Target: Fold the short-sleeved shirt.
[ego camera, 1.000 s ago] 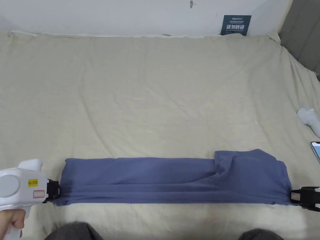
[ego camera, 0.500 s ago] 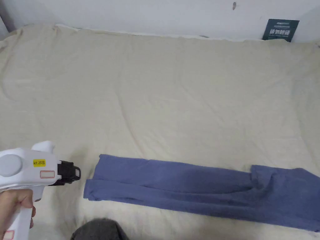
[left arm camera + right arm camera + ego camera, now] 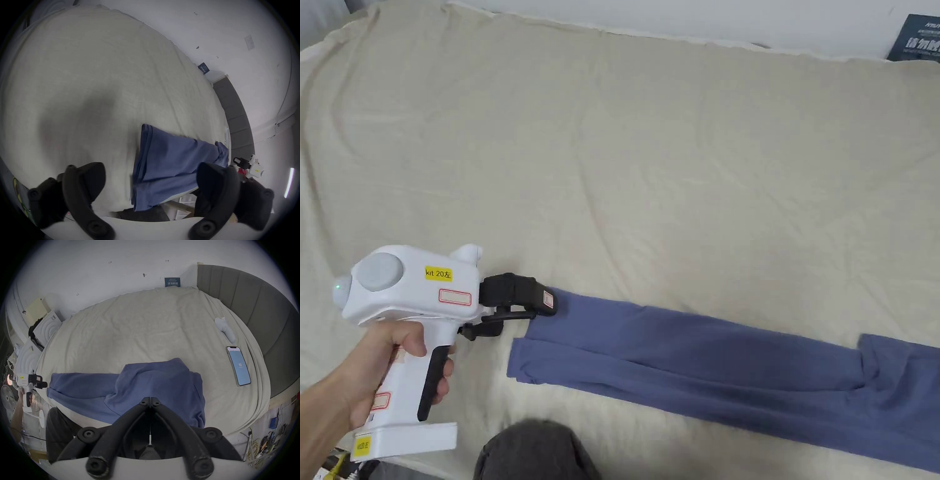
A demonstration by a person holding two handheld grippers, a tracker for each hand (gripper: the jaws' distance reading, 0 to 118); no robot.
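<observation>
One second ago the shirt (image 3: 700, 356) was pulled taut between both grippers, the left one clamped on its left end. Half a second ago that gripper had let go and stood clear of the end. Now the left gripper (image 3: 525, 314) is back at the far corner of the shirt's left end with its jaws spread wide and nothing between them. The head camera has also swung left, so the strip's slant in its view comes from the camera, not from the cloth.

I judge that the lengthwise folds are finished and the stretch-and-smooth is over. The open gripper seems placed to take this end and carry it over toward the other for the crosswise fold.

As it lies, the shirt is a long, narrow, layered strip, flat on the bed (image 3: 612, 156). Its long axis runs left to right along the bed's near edge. The plain end, probably the hem, points left, and the broader end with the folded-in sleeve points right.

At the shirt's right end the right gripper (image 3: 150, 400) has its jaws closed tip to tip. I cannot tell whether any cloth is caught between them. Beyond that end a phone (image 3: 238, 366) lies on the bed, well apart from the shirt.
</observation>
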